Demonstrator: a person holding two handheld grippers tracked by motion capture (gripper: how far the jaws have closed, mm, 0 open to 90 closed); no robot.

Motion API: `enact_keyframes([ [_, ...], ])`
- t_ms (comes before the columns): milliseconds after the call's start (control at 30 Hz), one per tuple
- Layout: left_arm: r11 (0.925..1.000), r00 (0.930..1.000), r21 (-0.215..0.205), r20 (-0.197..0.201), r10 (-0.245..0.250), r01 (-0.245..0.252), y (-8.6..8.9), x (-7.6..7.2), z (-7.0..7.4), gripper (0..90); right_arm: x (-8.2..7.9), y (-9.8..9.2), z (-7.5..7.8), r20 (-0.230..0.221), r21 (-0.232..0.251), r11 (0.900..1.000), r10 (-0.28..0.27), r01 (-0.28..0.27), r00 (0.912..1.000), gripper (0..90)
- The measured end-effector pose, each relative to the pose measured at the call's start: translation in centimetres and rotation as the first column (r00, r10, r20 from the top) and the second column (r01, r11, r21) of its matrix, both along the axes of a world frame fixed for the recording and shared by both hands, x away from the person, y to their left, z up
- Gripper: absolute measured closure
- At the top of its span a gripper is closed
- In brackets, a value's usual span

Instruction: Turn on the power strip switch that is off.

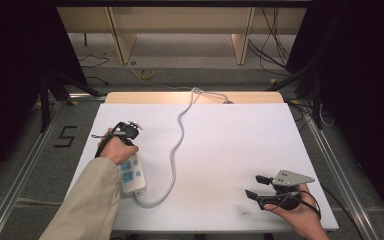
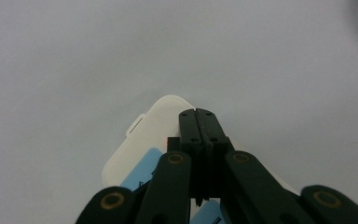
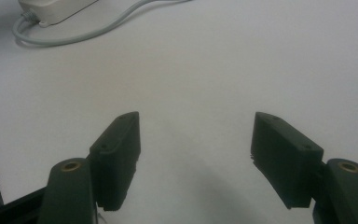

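Writing: black "5" (image 1: 66, 136) marked on floor, left of white table (image 1: 230, 150).
Left gripper (image 2: 199, 122): jaws pressed together, empty, over white power strip with blue sockets (image 1: 131, 175).
Right gripper (image 3: 196, 154): jaws wide apart, empty.

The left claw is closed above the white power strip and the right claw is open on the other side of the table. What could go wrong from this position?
1. The left claw, jaws shut, sits over the power strip near its red switch; pressing down could flip it or slide the strip.
2. The cable loops across the table; dragging the strip might pull it tight or snag it.
3. The right claw is open, away from the strip, so nothing steadies it.
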State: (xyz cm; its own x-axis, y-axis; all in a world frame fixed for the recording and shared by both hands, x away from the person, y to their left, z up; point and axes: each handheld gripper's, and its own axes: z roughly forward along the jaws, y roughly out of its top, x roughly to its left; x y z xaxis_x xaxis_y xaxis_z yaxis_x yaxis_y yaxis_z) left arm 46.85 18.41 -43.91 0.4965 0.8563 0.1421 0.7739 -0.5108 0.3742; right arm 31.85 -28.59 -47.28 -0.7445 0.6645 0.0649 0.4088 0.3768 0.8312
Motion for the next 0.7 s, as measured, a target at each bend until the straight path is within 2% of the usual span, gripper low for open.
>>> enact_keyframes([
  [267, 0.9997, 0.9996, -0.013, -0.017, 0.021, -0.021, 0.11, 0.16, -0.08, 90.0, -0.07, 0.03, 0.03, 0.0, 0.0, 1.0, -0.001, 0.001, 1.0, 33.9],
  [467, 0.9998, 0.9998, 0.006, 0.004, 0.02, -0.02, -0.03, 0.14, -0.14, 90.0, -0.07, 0.01, 0.03, 0.0, -0.001, 1.0, 0.002, -0.002, 1.0, 33.9],
  [700, 0.9998, 0.9998, -0.001, 0.0, 0.018, -0.018, 0.1, 0.17, -0.11, 90.0, -0.03, 0.08, 0.01, -0.001, -0.001, 1.0, -0.001, 0.001, 1.0, 33.9],
])
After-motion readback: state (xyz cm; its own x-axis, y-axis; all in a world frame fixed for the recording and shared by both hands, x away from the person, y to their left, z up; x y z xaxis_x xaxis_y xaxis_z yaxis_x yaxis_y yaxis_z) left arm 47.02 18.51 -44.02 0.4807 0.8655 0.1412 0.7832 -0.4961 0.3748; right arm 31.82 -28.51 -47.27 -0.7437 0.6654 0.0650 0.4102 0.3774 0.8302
